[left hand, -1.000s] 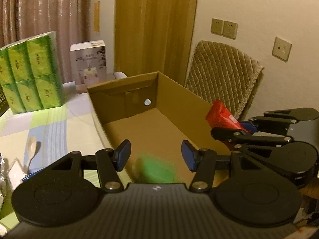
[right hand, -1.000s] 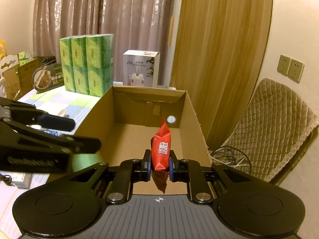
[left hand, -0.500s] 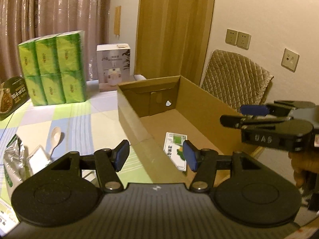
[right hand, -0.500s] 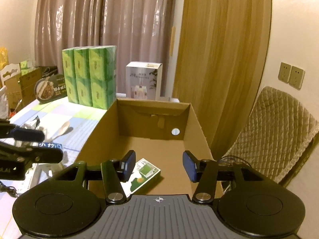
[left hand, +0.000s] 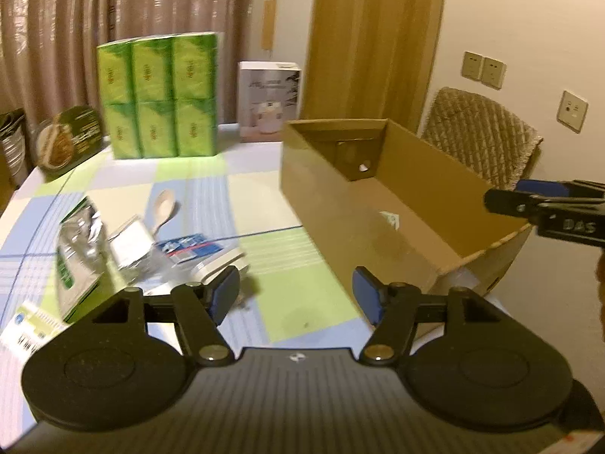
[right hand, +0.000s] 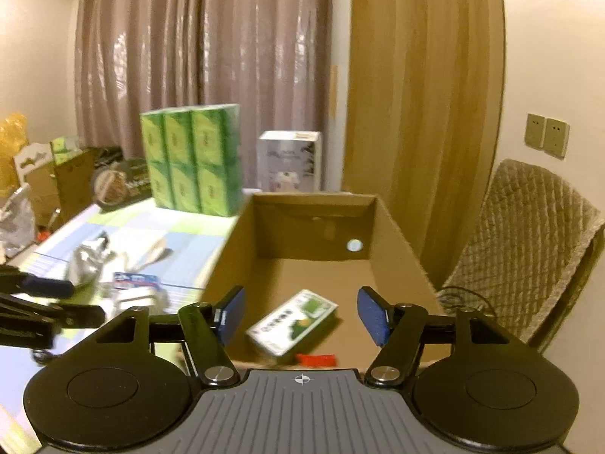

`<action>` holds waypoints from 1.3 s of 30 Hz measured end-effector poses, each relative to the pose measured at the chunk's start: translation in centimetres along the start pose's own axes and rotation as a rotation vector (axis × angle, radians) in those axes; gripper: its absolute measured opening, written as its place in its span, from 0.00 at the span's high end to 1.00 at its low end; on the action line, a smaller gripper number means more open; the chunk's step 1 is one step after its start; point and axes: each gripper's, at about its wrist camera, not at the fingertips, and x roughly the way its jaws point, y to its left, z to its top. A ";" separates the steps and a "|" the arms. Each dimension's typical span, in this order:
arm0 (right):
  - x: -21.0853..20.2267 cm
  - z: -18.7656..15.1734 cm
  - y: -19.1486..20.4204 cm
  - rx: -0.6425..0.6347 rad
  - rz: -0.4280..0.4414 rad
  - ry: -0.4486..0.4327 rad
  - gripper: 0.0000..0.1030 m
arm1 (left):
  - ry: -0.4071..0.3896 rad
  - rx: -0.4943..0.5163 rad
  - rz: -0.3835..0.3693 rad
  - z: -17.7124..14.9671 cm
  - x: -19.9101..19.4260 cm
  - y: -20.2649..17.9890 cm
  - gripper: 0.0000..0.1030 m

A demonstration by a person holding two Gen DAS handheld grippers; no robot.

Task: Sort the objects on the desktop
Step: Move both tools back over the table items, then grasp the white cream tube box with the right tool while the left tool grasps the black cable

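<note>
On the counter: one open brown cardboard box [right hand: 393,227] stands at the right side of the checked green, blue and white tablecloth [left hand: 196,189].
Inside the box: one flat green-and-white printed packet [right hand: 293,319] lies on the floor near the front; one small red wrapper [right hand: 315,359] lies just in front of it, partly hidden by the tool body.
Left tongs [left hand: 295,295]: one pair, blue pads spread wide, nothing between them, hanging over the tablecloth just left of the box's near corner.
Right tongs [right hand: 300,314]: one pair, blue pads spread wide, nothing held, above the near end of the box with the green-and-white packet seen between the pads.
Loose things left of the box: one crinkled silver foil pouch [left hand: 77,242], one pale wooden spoon [left hand: 163,208], one blue-and-white printed packet [left hand: 187,245], one white slab-shaped item [left hand: 223,265] under that packet; they lie close together, some overlapping.
Far edge of the counter: one wrapped block of six green tissue packs [left hand: 159,94], stacked three across and two high; one upright white product carton [left hand: 269,100] just beside it.
Behind the box: one quilted beige chair back [right hand: 529,246].
</note>
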 end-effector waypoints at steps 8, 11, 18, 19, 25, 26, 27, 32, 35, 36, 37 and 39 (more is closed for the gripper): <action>-2.1 -1.0 4.8 -0.006 0.097 0.014 0.31 | 0.012 -0.022 0.064 -2.6 -2.8 2.9 0.36; -2.5 -2.0 6.6 -0.018 0.133 0.034 0.28 | 0.033 -0.040 0.083 -4.1 -3.9 4.6 0.31; -1.8 -4.1 9.9 -0.034 0.199 0.101 0.26 | 0.070 -0.081 0.145 -6.9 -5.7 8.5 0.23; -1.7 -4.3 10.3 -0.036 0.206 0.106 0.26 | 0.074 -0.082 0.154 -7.2 -5.9 8.8 0.23; -1.0 -5.2 11.9 -0.060 0.241 0.139 0.26 | 0.105 -0.037 0.165 -8.1 -5.9 10.1 0.23; -0.8 -5.2 12.2 -0.065 0.246 0.143 0.26 | 0.111 -0.021 0.160 -8.2 -5.7 10.1 0.23; -0.7 -5.4 12.4 -0.069 0.251 0.146 0.26 | 0.120 0.002 0.149 -8.2 -5.6 10.1 0.23; 0.4 -5.7 13.3 -0.089 0.270 0.175 0.26 | 0.177 0.153 0.099 -8.1 -4.0 10.0 0.23; 1.3 -5.8 14.0 -0.103 0.282 0.192 0.26 | 0.213 0.223 0.070 -8.1 -3.0 10.4 0.24; 1.5 -5.9 14.2 -0.106 0.286 0.196 0.26 | 0.226 0.249 0.058 -8.1 -2.7 10.6 0.24; 1.9 -5.9 14.5 -0.112 0.290 0.202 0.26 | 0.238 0.275 0.050 -8.2 -2.4 10.8 0.24; 2.7 -6.0 14.9 -0.120 0.297 0.214 0.26 | 0.260 0.339 0.036 -8.3 -1.7 11.3 0.29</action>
